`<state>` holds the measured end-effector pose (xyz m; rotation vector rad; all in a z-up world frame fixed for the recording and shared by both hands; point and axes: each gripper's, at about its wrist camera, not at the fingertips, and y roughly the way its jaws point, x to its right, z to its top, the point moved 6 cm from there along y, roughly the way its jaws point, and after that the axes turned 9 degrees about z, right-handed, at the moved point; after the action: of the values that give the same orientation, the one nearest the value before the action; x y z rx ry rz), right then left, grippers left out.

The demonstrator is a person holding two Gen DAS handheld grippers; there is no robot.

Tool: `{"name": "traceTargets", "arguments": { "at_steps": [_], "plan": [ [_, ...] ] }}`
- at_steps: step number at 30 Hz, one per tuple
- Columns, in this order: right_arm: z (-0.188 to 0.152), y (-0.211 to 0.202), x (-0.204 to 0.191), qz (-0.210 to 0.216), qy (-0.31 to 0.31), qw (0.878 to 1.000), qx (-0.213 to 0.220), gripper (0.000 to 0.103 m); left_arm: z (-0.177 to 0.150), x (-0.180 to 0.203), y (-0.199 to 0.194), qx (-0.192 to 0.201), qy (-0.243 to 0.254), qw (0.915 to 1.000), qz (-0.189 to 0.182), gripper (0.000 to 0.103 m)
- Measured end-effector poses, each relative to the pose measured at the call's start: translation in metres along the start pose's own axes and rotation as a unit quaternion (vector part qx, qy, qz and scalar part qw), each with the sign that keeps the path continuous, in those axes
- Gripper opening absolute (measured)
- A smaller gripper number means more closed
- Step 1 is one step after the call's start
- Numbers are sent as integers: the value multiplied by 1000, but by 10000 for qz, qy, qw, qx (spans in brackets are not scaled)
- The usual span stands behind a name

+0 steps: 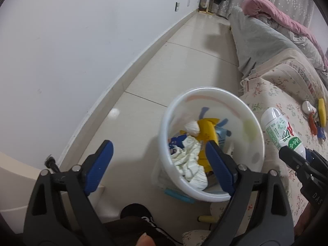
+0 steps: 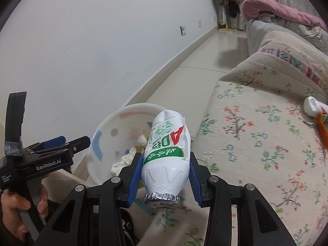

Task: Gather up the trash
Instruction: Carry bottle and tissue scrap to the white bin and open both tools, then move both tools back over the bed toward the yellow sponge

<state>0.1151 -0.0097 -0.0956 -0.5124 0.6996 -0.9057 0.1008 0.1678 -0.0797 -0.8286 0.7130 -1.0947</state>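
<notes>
The left tongs (image 1: pixel 160 157) point steeply down with their blue pads (image 1: pixel 100 164) spread wide and nothing between them. In the right wrist view a hand (image 2: pixel 19 215) grips their grey handle from below, fingers curled around it. The right tongs (image 2: pixel 166 174) slant downward, their jaws partly closed, and each blue pad (image 2: pixel 135 176) presses a side of a white bottle (image 2: pixel 166 153), clamped near its foil-capped neck with its base pointing away from the camera.
</notes>
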Motion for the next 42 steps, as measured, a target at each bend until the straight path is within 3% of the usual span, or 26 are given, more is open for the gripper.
{"name": "traceTargets", "arguments": {
  "at_steps": [19, 24, 35, 42],
  "plan": [
    [-1, 28, -14, 14, -221, 9994, -262, 44, 4, -10, 5, -110, -268, 9996, -27, 94],
    [0, 22, -9, 63, -99, 9998, -166, 67, 4, -8, 6, -116, -229, 9997, -32, 94],
    [4, -4, 2, -24, 111, 9999, 118, 71, 4, -3, 5, -129, -238, 9996, -124, 94],
    [8, -35, 28, -391, 289, 9979, 432, 75, 4, 19, -2, -64, -45, 9996, -280, 94]
  ]
}}
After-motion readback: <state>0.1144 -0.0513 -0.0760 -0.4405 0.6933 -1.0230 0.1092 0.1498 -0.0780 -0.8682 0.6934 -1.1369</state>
